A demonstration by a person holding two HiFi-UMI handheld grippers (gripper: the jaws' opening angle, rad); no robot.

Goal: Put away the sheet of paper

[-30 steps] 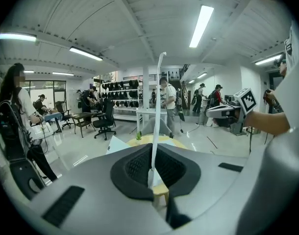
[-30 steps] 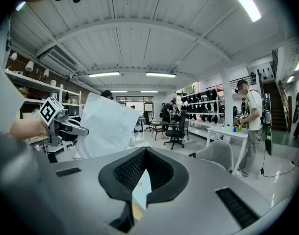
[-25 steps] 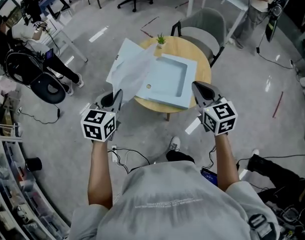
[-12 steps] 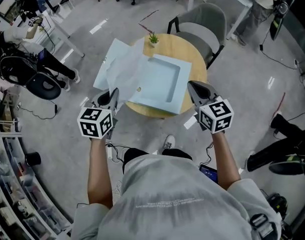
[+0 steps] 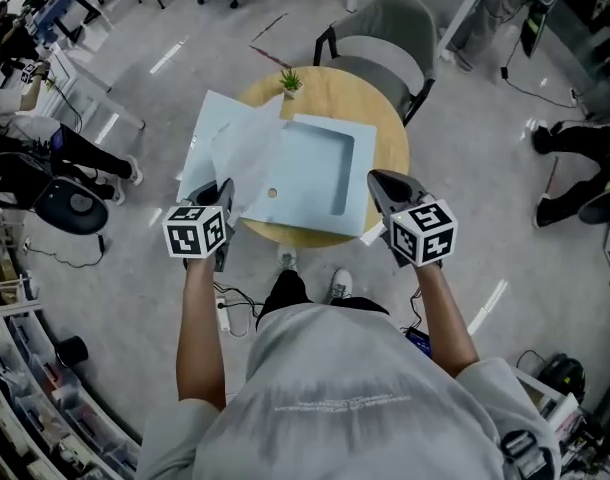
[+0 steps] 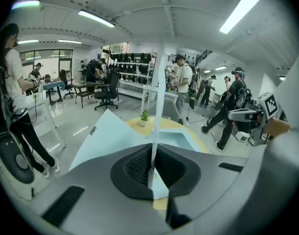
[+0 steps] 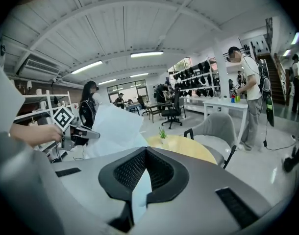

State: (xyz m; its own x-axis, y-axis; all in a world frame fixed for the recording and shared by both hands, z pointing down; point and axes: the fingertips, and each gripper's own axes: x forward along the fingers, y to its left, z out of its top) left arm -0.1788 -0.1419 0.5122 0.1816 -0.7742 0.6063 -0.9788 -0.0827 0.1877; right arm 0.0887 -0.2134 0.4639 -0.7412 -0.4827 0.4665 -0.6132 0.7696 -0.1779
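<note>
A white sheet of paper hangs over the left side of a shallow light-blue box on a round wooden table. My left gripper is shut on the sheet's near corner. In the left gripper view the paper runs edge-on up from the closed pads of the left gripper. My right gripper hovers at the box's near right edge. Its jaws are shut, and nothing shows between them in the right gripper view. That view also shows the raised paper.
A light-blue flat lid sticks out past the table's left edge under the paper. A small potted plant stands at the table's far rim. A grey chair sits behind the table. People and desks stand around, and cables lie on the floor near my feet.
In the head view the table and box have drifted left and slightly up in the frame. Both grippers keep their stance, with the left one holding the paper's corner throughout.
</note>
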